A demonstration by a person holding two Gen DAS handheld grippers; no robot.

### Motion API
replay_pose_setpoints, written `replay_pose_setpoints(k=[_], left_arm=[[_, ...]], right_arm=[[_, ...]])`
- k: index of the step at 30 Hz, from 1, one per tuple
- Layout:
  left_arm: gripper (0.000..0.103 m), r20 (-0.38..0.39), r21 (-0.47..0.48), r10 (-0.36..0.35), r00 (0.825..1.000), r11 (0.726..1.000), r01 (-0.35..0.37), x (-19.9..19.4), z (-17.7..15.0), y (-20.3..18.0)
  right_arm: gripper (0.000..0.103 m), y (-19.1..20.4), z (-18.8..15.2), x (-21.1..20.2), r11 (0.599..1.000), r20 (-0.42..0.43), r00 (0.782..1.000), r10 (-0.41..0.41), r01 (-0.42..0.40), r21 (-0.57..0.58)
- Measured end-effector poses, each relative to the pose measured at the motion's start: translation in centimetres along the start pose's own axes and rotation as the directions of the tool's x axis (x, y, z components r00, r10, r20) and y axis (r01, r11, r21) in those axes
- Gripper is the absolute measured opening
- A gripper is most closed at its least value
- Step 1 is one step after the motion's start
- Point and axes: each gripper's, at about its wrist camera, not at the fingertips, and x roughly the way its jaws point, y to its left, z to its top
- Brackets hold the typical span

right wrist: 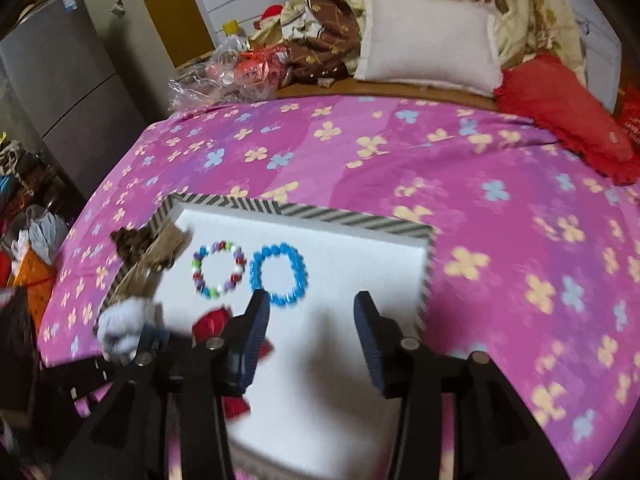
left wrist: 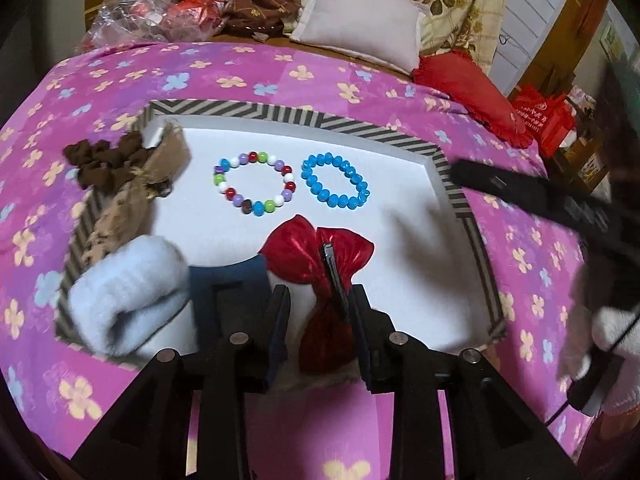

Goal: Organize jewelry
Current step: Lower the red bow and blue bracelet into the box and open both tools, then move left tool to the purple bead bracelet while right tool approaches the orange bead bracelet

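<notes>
Left gripper [left wrist: 320,300] pinches the floppy red pouch [left wrist: 320,258] at its neck; right gripper [right wrist: 312,312] hangs spread near the blue bracelet [right wrist: 279,273], beads probably slippery.

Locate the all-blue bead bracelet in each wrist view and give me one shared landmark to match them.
Left wrist: blue bracelet lies right of centre in the white tray, above the red pouch.
Right wrist: blue bracelet sits left of centre, just beyond the right claw.
Shared landmark: the multicoloured bracelet lies directly to its left in both.
</notes>
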Motion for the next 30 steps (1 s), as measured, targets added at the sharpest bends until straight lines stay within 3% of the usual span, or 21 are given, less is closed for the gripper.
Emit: replay_pose_setpoints(k=[5, 11, 19, 30], left_arm=[[0.035, 0.035, -0.036, 0.020, 0.999, 0.999, -0.018, -3.3, -1.2, 1.5], [0.035, 0.074, -0.035, 0.076, 0.994, 0.997, -0.074, -6.6, -4.3, 2.2], [0.035, 0.092, -0.024, 0.119, 0.989, 0.993, -0.117, -8.8, -9.1, 1.2], [0.035, 0.104, -0.023, 0.167, 0.980, 0.986, -0.166, -9.8, -12.8, 0.5]], right_arm=[[0.066, 0.7, -3.4, -5.3, 1.000, 0.048, 0.999, -0.004, 0.005, -0.017], [0.068, 2.1, -8.2, -9.2, 0.999, 0.070, 0.997, 0.042, -0.042, 0.006], [0.070, 5.2, -14.9, -11.4, 1.000, 0.068, 0.998, 0.014, -0.013, -0.004], [0.070, 7.9, -19.6, -12.5, 1.000, 0.056, 0.998, 0.009, -0.008, -0.015]])
